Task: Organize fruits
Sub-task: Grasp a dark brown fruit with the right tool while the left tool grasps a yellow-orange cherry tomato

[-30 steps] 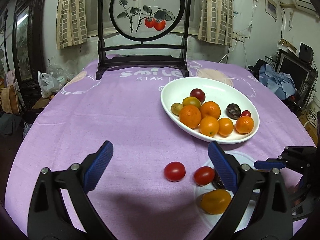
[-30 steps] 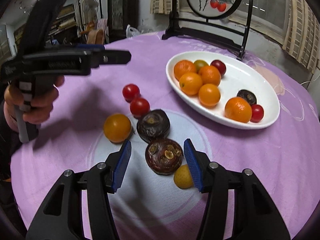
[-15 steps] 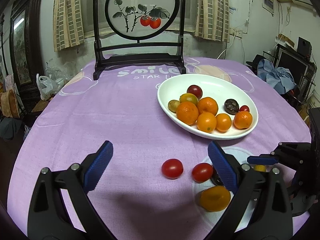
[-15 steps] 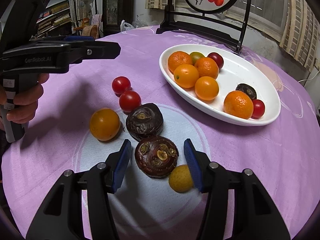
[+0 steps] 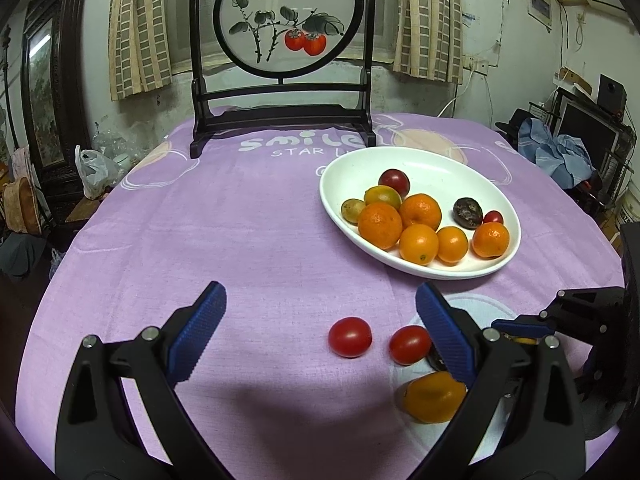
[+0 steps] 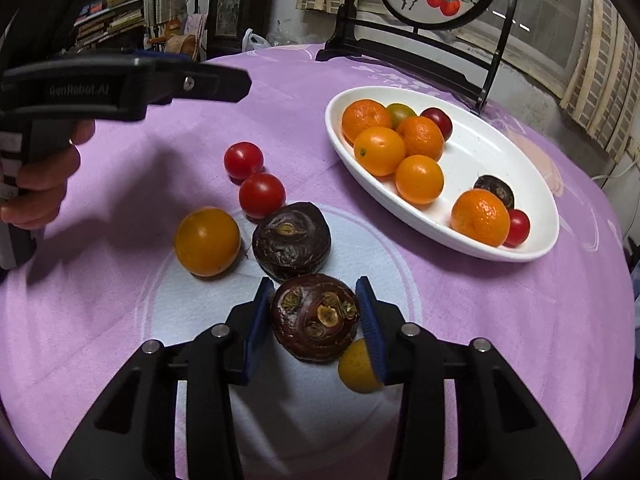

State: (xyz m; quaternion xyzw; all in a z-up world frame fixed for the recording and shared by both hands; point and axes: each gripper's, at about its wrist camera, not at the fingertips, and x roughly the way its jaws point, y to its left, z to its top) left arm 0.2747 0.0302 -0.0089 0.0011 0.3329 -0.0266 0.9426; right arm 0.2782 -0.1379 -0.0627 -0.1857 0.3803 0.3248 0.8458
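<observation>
right gripper (image 6: 316,322): pinching the round dark brown wrinkly fruit (image 6: 314,316) on the purple tablecloth (image 6: 120,300), near the white oval dish (image 6: 532,236).
left gripper (image 5: 320,330): spread wide, holding nothing.
slip: the bumpy fruit could pop out and roll.
bump: lifting could knock the small yellow fruit (image 6: 357,368) touching it.
right view only: the grip itself.
left view only: the dish's near side.

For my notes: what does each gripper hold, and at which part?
Right gripper clamps a dark wrinkled fruit by its two opposite sides. Left gripper holds nothing.
</observation>
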